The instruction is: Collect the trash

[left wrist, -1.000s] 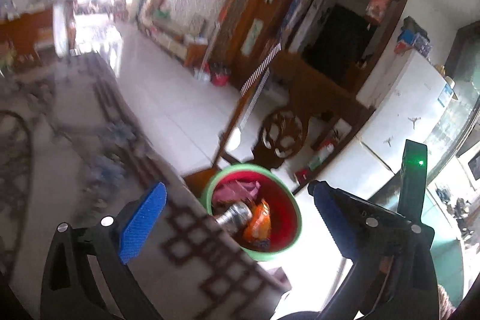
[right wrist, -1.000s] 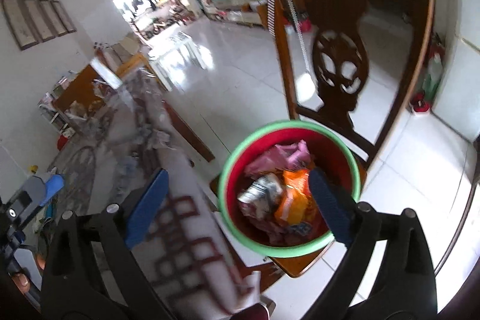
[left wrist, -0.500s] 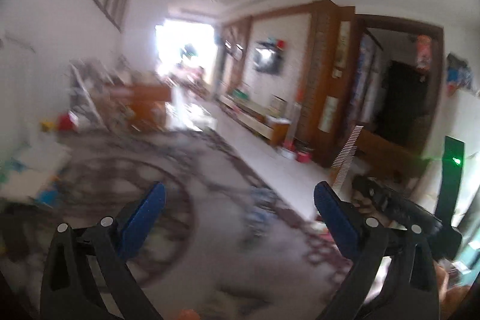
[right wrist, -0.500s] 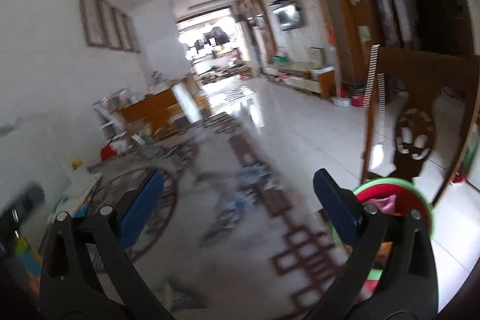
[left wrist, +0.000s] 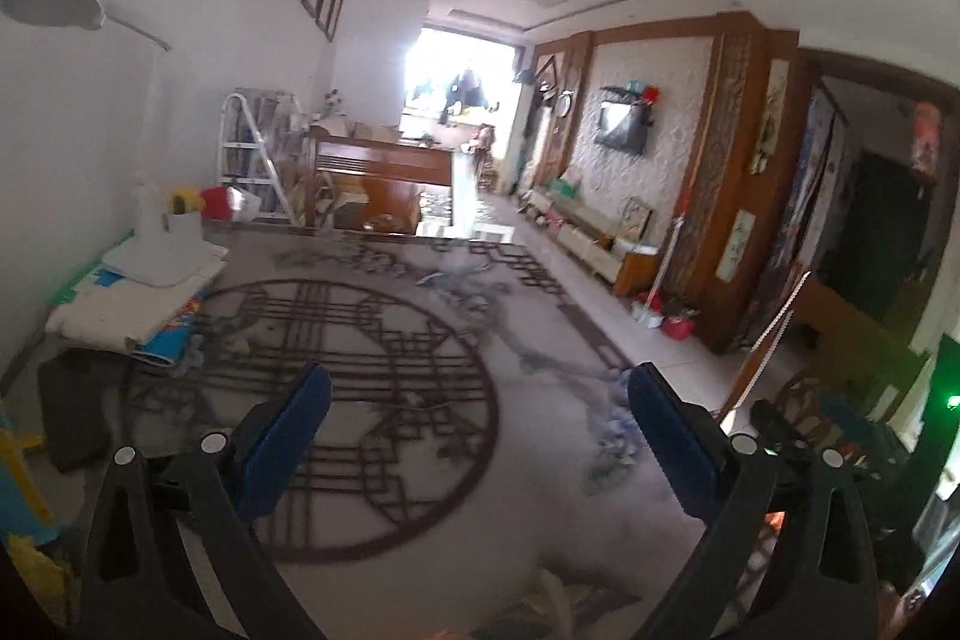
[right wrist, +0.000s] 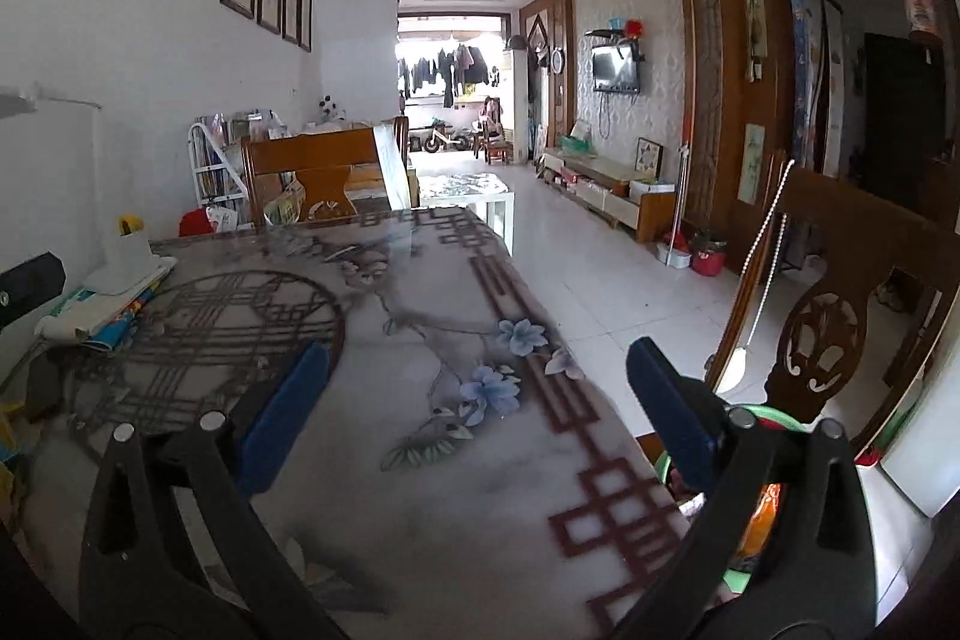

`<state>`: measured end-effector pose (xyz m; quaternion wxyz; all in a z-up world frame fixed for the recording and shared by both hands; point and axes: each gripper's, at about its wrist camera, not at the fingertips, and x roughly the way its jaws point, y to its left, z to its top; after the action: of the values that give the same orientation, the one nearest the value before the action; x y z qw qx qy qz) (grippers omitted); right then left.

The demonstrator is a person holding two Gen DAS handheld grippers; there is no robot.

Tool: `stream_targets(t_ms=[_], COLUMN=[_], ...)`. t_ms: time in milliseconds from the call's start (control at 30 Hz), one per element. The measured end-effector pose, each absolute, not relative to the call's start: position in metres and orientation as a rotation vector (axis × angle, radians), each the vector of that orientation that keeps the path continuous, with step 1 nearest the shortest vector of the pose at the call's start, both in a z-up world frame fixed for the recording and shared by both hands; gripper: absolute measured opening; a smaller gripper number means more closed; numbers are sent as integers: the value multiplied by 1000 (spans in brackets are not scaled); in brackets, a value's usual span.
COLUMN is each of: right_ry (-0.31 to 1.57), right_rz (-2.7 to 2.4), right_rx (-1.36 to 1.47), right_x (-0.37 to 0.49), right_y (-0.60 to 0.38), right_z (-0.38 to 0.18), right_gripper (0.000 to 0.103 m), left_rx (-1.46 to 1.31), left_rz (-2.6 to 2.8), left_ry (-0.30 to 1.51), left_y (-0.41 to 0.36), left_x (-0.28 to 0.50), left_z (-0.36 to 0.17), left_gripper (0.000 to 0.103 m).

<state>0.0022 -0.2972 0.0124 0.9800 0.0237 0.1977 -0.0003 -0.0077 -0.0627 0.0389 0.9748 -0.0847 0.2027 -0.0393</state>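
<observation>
My left gripper is open over the patterned tablecloth, with nothing between its blue pads. A pale crumpled scrap lies blurred on the cloth just below it. My right gripper is also open and empty above the same table. The green-rimmed red trash bin sits on a chair seat beside the table's right edge, mostly hidden behind my right finger. An orange wrapper shows inside the bin.
A carved wooden chair rises behind the bin. At the table's left stand a white lamp base and a pile of books. Another wooden chair is at the far end. Tiled floor stretches to the right.
Both views swung up and left, from looking down into the bin to looking along the table. The bin has left the left wrist view and slid to the right view's lower corner.
</observation>
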Motion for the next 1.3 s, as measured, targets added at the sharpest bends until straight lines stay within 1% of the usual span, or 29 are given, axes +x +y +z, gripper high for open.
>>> stream_targets(t_ms=[267,1300], right_ry=[397,433], right_rz=[-3,14], right_rx=[83,79], right_x=[0,3], right_y=[-301,-295], right_z=[11,6], right_gripper=[98,98], left_rx=[-162,-177], left_rz=[-67,-80], left_ry=[435,487], left_y=[-63,-61], left_x=[-10,-4], left_z=[33,21], left_gripper=[95,95])
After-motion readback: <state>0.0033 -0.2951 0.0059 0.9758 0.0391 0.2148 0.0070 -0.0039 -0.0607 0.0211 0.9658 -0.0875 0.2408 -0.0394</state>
